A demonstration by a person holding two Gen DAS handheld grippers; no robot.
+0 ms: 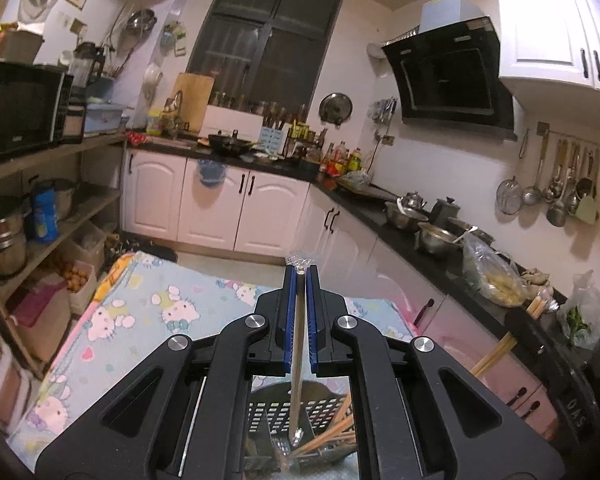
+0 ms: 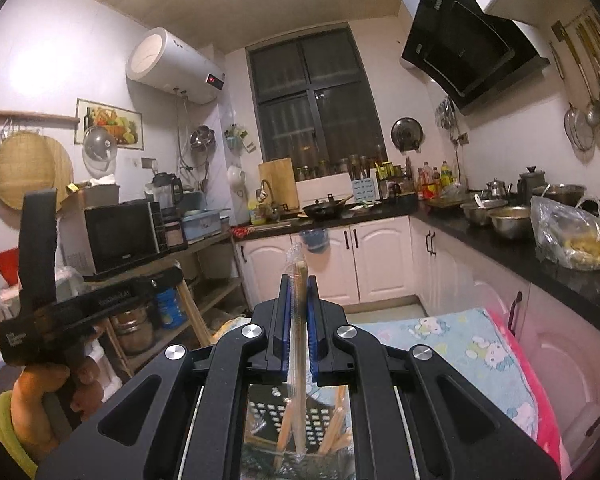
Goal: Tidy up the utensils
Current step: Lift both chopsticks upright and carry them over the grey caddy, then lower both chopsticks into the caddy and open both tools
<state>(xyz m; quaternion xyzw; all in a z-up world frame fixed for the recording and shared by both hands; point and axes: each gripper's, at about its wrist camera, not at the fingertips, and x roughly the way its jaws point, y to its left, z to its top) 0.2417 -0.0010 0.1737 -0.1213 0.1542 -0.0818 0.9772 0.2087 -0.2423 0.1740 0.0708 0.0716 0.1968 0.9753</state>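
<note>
Left wrist: left gripper (image 1: 300, 276) clamped on one metal utensil (image 1: 297, 340), above slotted holder (image 1: 324, 408) | right wrist: right gripper (image 2: 299, 284) clamped on one plastic-wrapped chopstick pair (image 2: 298, 340), above same holder; left hand (image 2: 40, 396) gripping handle.

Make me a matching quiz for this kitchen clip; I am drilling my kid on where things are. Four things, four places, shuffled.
Things:
1. water heater
2. microwave
3. wok
4. ladles

Places:
A. on the wooden shelf
B. hanging from the wall rail under the white cabinet
C. high on the wall, left of the window
D. on the counter below the window

Pairs: 1-C, 2-A, 3-D, 4-B
</note>
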